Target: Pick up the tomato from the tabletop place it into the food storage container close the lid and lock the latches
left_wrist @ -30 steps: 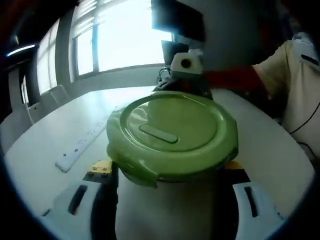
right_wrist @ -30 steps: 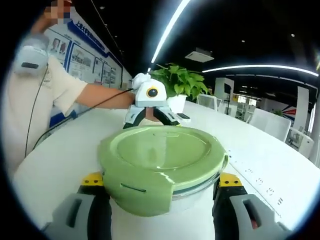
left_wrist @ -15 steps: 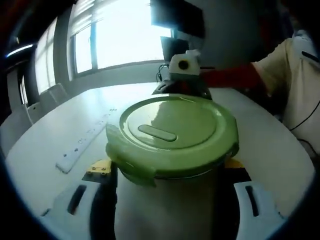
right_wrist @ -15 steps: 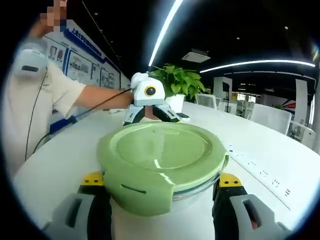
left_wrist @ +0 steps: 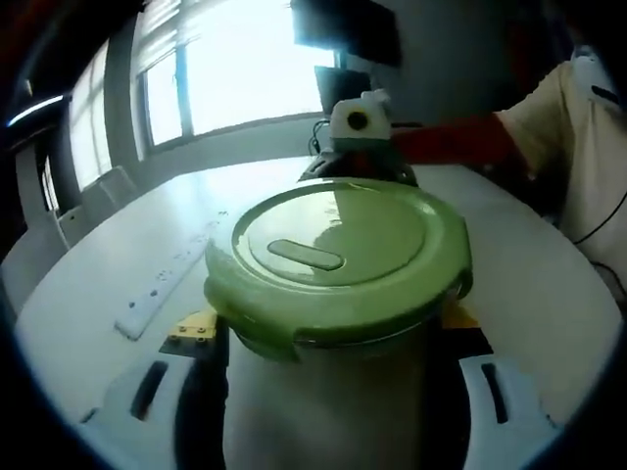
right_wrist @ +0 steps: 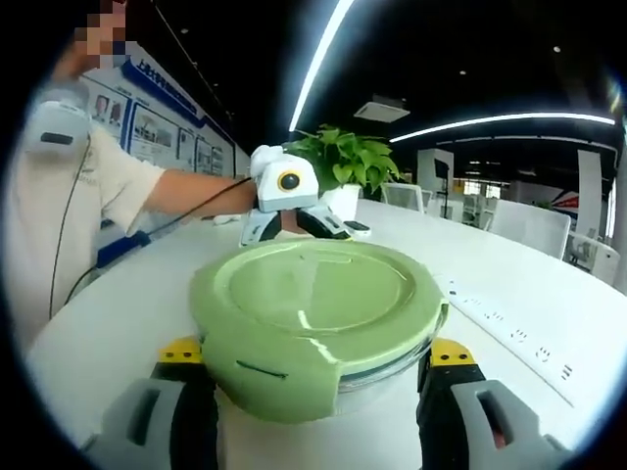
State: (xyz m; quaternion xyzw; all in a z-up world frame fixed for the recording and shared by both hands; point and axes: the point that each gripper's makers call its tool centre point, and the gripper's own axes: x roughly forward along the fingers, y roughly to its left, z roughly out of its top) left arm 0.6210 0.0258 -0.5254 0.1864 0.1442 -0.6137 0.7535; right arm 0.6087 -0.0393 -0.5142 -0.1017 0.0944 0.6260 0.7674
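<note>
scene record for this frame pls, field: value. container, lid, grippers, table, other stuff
container: round food container, clear base, on white table
lid: green lid seated on top; near latch flap in right gripper view looks folded down
tomato: cannot tell, lid hides the inside
left gripper: jaws open, straddling container
right gripper: jaws open, straddling the opposite side
power strip: on table beside container
plant: far side of table

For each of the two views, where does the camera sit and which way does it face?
Left gripper view: rides the left gripper, faces the green lidded container and windows; the right gripper and a sleeve show opposite.
Right gripper view: rides the right gripper, faces the container and plant; the left gripper and person's arm show opposite.
Shared: container, white table, power strip.
</note>
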